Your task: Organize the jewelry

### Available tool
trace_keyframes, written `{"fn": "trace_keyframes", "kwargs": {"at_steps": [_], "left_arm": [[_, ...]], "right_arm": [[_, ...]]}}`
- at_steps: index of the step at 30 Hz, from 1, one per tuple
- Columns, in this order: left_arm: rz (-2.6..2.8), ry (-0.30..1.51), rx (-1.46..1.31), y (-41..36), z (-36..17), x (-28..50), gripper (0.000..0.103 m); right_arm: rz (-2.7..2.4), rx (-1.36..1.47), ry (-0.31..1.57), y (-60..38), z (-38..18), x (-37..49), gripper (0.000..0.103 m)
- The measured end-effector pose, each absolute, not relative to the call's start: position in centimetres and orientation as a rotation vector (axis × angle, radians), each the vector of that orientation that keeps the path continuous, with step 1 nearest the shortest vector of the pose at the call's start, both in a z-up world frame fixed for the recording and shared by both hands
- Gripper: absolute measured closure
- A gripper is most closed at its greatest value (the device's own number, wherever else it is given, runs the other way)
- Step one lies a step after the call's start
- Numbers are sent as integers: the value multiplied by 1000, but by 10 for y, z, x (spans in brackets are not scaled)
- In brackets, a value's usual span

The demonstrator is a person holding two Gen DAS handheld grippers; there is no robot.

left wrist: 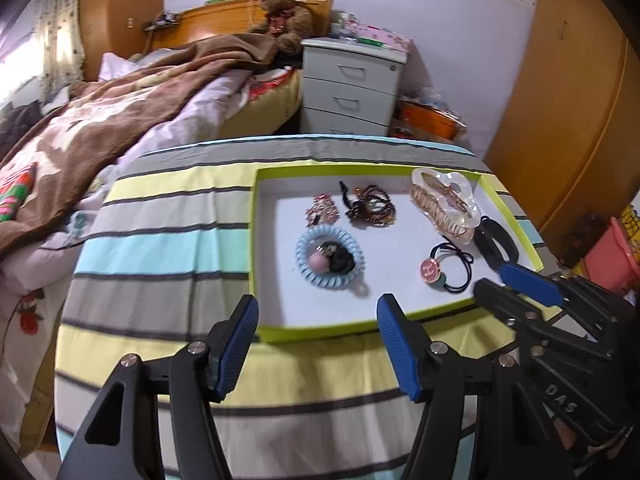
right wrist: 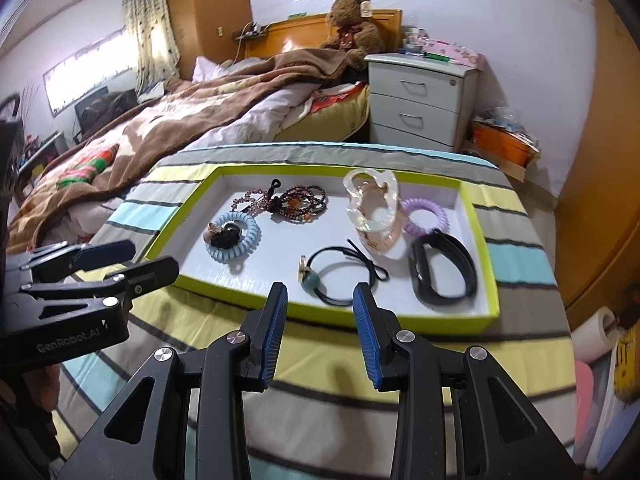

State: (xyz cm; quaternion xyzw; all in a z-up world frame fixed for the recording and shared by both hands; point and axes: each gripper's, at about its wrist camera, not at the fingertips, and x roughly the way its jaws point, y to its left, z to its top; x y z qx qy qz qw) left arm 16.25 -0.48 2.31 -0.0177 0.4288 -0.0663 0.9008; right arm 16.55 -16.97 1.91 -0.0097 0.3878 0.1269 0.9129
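Note:
A shallow white tray with a lime-green rim [left wrist: 320, 330] [right wrist: 384, 322] lies on the striped cloth. It holds a blue coil hair tie [left wrist: 331, 258] [right wrist: 234, 240] around a black scrunchie, dark bead bracelets [left wrist: 370, 205] [right wrist: 298, 200], a clear hair claw [left wrist: 446, 200] [right wrist: 374, 212], a black elastic with a pink charm [left wrist: 448, 270] [right wrist: 340, 276], a black band [right wrist: 444, 272] and a purple coil tie [right wrist: 426, 214]. My left gripper [left wrist: 318, 316] is open and empty before the tray's near rim. My right gripper [right wrist: 320, 300] is open and empty at the near rim, by the elastic.
A bed with a brown blanket [left wrist: 120, 112] lies to the left. A grey drawer unit [left wrist: 352, 84] and a teddy bear [left wrist: 286, 12] stand behind the table. A wooden wardrobe [left wrist: 568, 120] is at the right. Pink bins [left wrist: 612, 256] sit beside the table.

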Motion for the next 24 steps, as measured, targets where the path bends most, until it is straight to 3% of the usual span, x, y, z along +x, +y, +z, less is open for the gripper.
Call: {"fn": "trace_keyframes", "kwargs": {"at_steps": [24], "left_arm": [[-12,853,10,-22,13,89,39]], "right_arm": [[158,44,773,-191,13,98,67]]}}
